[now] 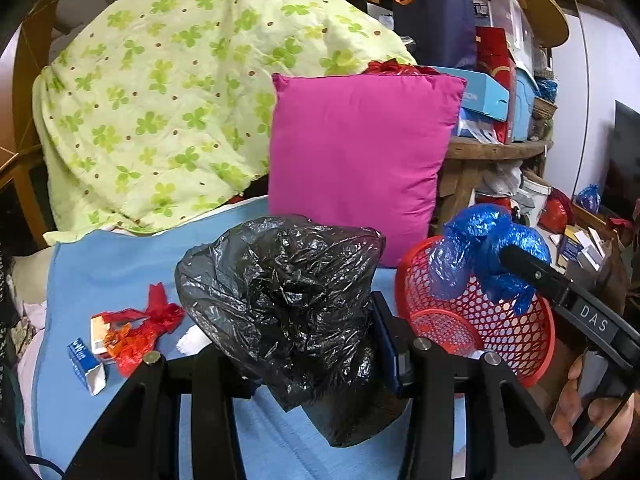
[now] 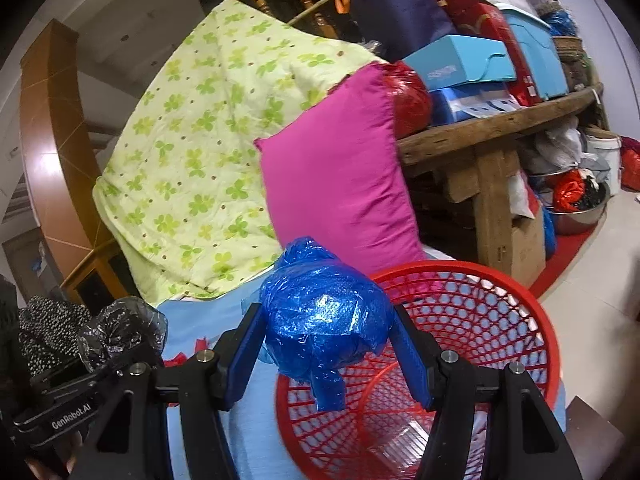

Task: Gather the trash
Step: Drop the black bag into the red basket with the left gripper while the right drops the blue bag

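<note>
Right now both tools are loaded: the left gripper (image 1: pixel 304 344) is pinched on a crumpled black plastic bag (image 1: pixel 288 300) in the lower centre of its frame, and the right gripper (image 2: pixel 326 344) is pressed onto a wadded blue plastic bag (image 2: pixel 324 316), which hangs over the near rim of the red mesh basket (image 2: pixel 500 320) at lower right. The likeliest slip, as I judge it, is at the drop: the blue wad sits over the rim, not the middle, so letting go there could send it down onto the blue sheet (image 2: pixel 212 320) outside. Thin film may also cling to a finger pad. Swinging the bulky black bag across could nudge the light basket or foul the other tool. Only the left view shows what remains to collect, at lower left: a red wrapper (image 1: pixel 148 332) and a small blue carton (image 1: pixel 86 364) lying on the sheet. Only the right view looks down into the basket, where something clear lies at the bottom.
</note>
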A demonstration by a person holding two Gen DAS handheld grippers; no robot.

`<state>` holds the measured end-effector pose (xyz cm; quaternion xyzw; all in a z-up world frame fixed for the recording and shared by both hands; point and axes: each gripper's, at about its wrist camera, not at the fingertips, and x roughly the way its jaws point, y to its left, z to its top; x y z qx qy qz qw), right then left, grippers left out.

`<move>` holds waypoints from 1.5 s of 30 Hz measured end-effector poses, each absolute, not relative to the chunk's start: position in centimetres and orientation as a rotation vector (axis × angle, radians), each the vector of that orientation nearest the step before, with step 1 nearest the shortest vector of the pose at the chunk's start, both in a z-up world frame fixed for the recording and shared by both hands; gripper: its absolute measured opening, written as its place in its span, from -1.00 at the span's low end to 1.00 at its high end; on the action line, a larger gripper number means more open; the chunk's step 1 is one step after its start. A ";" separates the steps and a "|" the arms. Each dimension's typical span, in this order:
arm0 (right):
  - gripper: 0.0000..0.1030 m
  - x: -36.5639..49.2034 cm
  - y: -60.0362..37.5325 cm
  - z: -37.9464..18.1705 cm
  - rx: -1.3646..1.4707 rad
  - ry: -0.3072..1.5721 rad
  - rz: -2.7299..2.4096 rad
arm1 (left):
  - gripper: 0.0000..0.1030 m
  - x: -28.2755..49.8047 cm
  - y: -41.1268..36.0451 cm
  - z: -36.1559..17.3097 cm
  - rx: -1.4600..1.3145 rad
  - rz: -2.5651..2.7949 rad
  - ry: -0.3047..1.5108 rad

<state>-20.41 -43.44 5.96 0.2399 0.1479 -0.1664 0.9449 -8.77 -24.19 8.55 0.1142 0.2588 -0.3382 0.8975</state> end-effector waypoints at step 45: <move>0.39 -21.1 -46.5 5.2 0.620 0.235 -0.355 | 0.34 -7.3 -24.9 4.5 0.284 -0.651 0.539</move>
